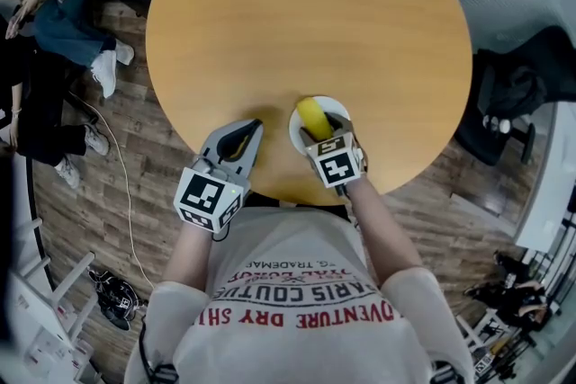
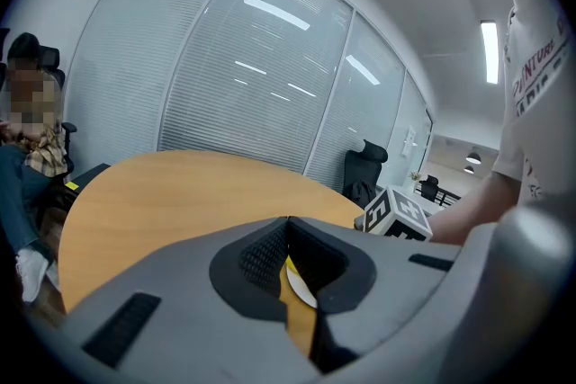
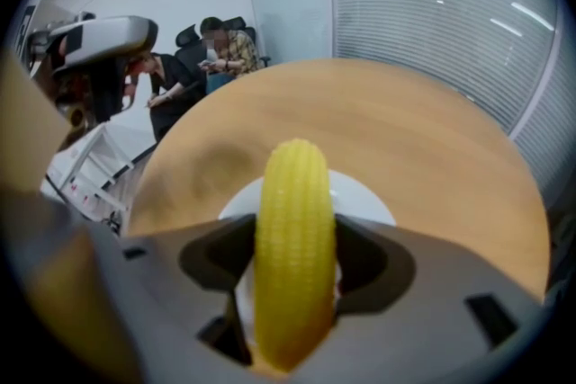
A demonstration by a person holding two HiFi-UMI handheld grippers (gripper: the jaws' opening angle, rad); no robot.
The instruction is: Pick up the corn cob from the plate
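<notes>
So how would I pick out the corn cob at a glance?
Find the round wooden table; near its edge closest to the person sits a small white plate. The corn cob lies on it, between the right gripper's jaws: the only yellow, knobbly thing there.

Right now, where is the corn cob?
Head view: the corn cob lies on the white plate at the table's near edge, between the right tool's jaws.

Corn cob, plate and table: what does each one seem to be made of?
Corn cob: probably plastic, a toy; even yellow, very regular kernel rows, slight sheen.
Plate: white and smooth; ceramic or plastic, I cannot tell which.
Table: wood or wood-look laminate; even tan, matte top.
</notes>
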